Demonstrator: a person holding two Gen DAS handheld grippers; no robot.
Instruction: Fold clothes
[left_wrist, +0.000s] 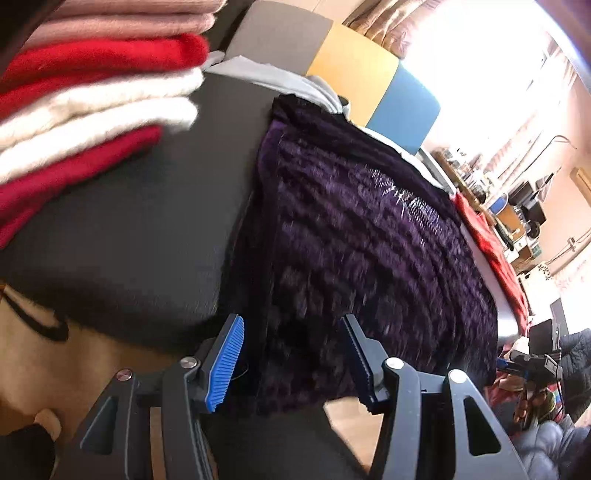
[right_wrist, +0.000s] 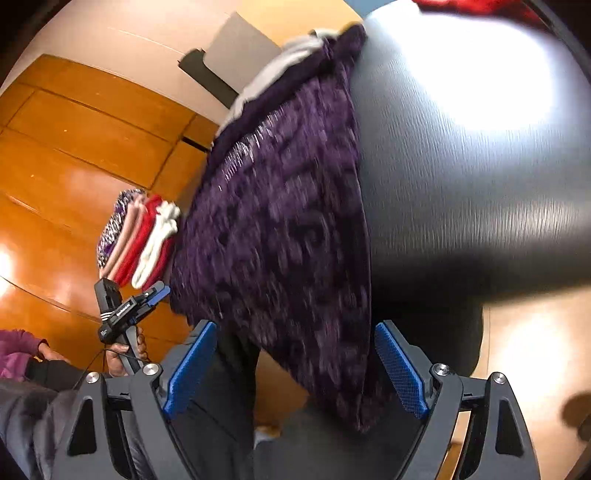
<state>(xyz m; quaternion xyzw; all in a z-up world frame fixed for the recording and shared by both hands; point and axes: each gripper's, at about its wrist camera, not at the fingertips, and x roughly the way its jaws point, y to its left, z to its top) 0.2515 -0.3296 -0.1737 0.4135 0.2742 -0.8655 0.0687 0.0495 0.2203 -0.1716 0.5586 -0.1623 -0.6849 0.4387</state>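
Left claw (left_wrist: 293, 363) sat nearest the lens, released, blue pads apart w/ nothing pinched; near edge of the purple garment (left_wrist: 369, 236) lay just ahead of and between them. Right claw (right_wrist: 295, 373) was likewise released and empty, pads either side of the same garment's (right_wrist: 280, 236) near corner, not pressing on it. The garment was spread flat on the dark bench (right_wrist: 461, 184), its near edge hanging over the front rim, w/ a grey cloth (left_wrist: 266, 75) showing under its far end.

Risks, as I judge them: both views were motion-blurred, so either claw could close on air or on just the top layer, giving a lopsided fold. The fuzzy knit would likely slip or stretch if pinched only at the fringe. Lifting the overhanging edge unevenly could drag the whole piece off the bench, or pull the grey cloth along.

Around: a stack of folded clothes (left_wrist: 96, 107) in red, white and pink sat on the bench just left of the garment, near enough that a wide sweep might topple it. A red cloth (left_wrist: 495, 251) lay beyond the garment's right side. Wood floor (right_wrist: 74, 147) below.
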